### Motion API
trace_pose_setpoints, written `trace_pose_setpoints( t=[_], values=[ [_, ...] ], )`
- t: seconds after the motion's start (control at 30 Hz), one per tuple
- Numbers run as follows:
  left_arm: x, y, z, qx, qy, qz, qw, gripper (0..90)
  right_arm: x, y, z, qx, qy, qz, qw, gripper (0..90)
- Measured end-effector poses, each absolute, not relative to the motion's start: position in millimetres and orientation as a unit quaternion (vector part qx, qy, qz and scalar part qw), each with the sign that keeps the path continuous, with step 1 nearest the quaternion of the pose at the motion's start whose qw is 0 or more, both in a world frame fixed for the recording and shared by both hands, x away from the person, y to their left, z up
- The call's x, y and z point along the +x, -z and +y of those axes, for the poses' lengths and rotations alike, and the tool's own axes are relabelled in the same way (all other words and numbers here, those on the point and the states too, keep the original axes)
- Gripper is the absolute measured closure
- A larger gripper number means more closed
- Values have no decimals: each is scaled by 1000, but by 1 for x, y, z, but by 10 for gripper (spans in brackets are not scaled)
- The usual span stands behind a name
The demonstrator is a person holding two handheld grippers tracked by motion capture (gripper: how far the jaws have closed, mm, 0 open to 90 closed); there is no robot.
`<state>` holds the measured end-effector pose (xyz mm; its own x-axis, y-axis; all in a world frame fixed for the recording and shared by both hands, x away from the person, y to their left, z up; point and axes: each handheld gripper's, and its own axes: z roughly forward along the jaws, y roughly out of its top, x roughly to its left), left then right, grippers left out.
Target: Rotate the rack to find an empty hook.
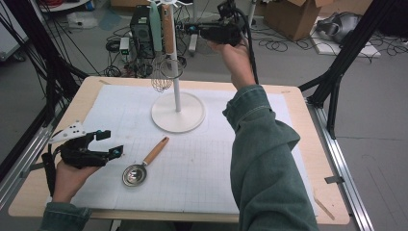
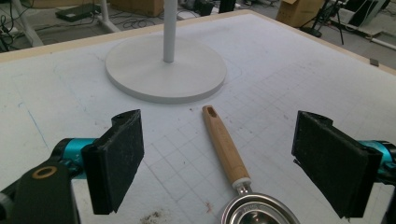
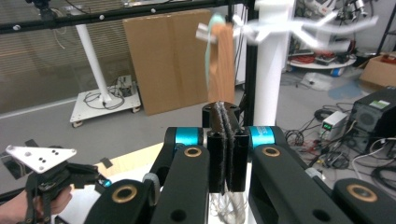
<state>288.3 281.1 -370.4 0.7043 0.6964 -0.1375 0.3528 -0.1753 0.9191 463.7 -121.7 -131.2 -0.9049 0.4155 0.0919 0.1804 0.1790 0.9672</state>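
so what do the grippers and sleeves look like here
Both are black two-jaw grippers with teal collars, brass-ringed pivots and flat black pads. The left gripper carries a grey three-cornered plate with dark dots. A black cable trails from the right gripper. Sleeves are green denim.

Even, diffuse overhead light; moderately bright, no hard shadows. High view soft and low in detail overall. Faint shadow under the left black two-jaw tool [image 1: 109, 143] on the white gridded mat [image 1: 202, 178] of the bench. Small bright glint in the bowl of the steel measuring spoon with wooden handle [image 1: 144, 162], just beside that tool.

Left gripper view sharp on the mat between the pads; the near pads [image 2: 119, 158] slightly soft, background beyond the white round stand base [image 2: 140, 77] washed pale.

Right gripper view: right black two-jaw tool [image 3: 225, 140] crisp; white hooks [image 3: 308, 28] above it smeared by motion blur, wooden handle [image 3: 223, 65] soft.
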Motion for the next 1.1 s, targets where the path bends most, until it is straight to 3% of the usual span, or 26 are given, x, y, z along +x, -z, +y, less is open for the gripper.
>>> trace_pose_setpoints(
  t=[0.23, 0.57, 1.1],
  values=[
    [288, 371, 285, 747, -160, 355, 538, 173, 476, 112, -121, 204, -613, 756, 105, 898],
    [288, 369, 287, 745, -162, 354, 542, 173, 490, 110, -109, 217, -614, 750, 110, 898],
    [286, 367, 287, 746, -162, 353, 541, 173, 478, 106, -95, 211, -608, 755, 125, 898]
  ],
)
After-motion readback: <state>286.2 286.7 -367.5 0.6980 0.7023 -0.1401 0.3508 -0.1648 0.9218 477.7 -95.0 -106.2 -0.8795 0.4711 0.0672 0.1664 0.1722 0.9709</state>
